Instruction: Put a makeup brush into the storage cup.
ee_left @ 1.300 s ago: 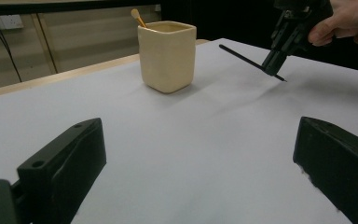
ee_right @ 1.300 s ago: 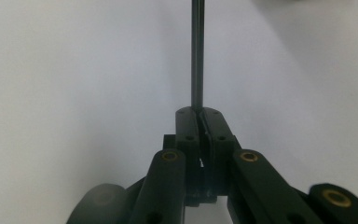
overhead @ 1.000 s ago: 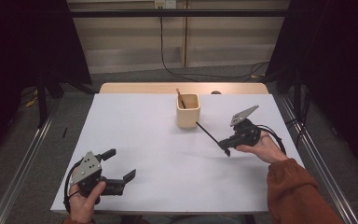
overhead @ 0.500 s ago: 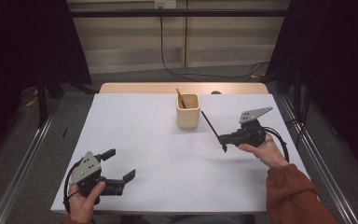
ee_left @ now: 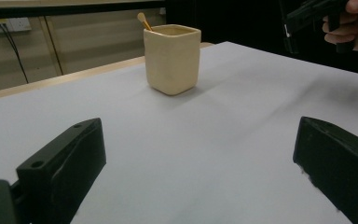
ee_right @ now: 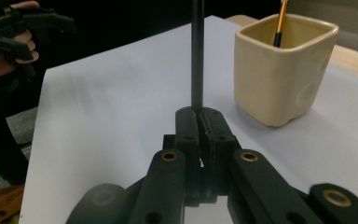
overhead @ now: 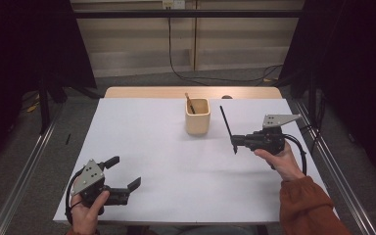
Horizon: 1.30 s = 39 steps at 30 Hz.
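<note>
Table [overhead: 152, 127] covered in white sheet, wooden edge showing at the far side. Cream ceramic cup [overhead: 198, 116] stands upright on the far middle of the sheet, rounded-square shape, with one wooden-handled brush [overhead: 189, 103] leaning inside it, tip up toward far left. Right gripper [overhead: 236, 142] held above the sheet to the right of the cup, jaws pressed together on a thin black stick [overhead: 227, 128]; stick runs from the jaws up and away, slightly tilted, its far end near the cup but apart from it. In the right gripper view the stick [ee_right: 196, 51] rises straight out of the closed jaws, cup [ee_right: 279, 70] just to the right. Left gripper [overhead: 126, 175] at the near left corner, low over the sheet, jaws spread wide, nothing between them. Left gripper view looks across bare sheet to the cup [ee_left: 172, 58], well apart.
</note>
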Each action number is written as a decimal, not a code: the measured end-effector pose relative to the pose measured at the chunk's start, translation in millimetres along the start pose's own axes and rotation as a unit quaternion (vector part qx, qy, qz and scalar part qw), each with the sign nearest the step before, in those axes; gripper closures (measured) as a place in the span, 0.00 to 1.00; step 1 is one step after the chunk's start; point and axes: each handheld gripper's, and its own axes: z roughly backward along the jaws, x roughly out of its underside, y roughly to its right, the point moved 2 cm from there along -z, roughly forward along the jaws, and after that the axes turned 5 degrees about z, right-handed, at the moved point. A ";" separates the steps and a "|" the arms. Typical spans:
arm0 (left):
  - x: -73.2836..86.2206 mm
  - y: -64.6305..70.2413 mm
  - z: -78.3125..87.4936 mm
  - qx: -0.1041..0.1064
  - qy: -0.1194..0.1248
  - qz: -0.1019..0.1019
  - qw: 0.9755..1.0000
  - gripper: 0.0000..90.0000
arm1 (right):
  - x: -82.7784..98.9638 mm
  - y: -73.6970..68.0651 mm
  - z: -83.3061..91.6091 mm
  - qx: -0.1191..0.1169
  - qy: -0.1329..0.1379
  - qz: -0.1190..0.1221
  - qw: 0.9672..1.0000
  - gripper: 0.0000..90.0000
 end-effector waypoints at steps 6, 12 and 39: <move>0.4 -0.6 1.7 -0.005 0.003 0.003 1.000 0.02 | -6.8 -4.2 2.8 -0.010 0.008 -0.006 1.000 0.96; 0.3 -0.9 2.7 -0.006 0.005 0.005 1.000 0.02 | -12.8 -12.2 -0.5 -0.027 0.013 -0.003 1.000 0.96; 0.2 -0.4 -6.8 0.013 -0.003 0.010 1.000 0.02 | -52.5 -46.1 -55.5 -0.101 -0.052 0.058 0.992 0.96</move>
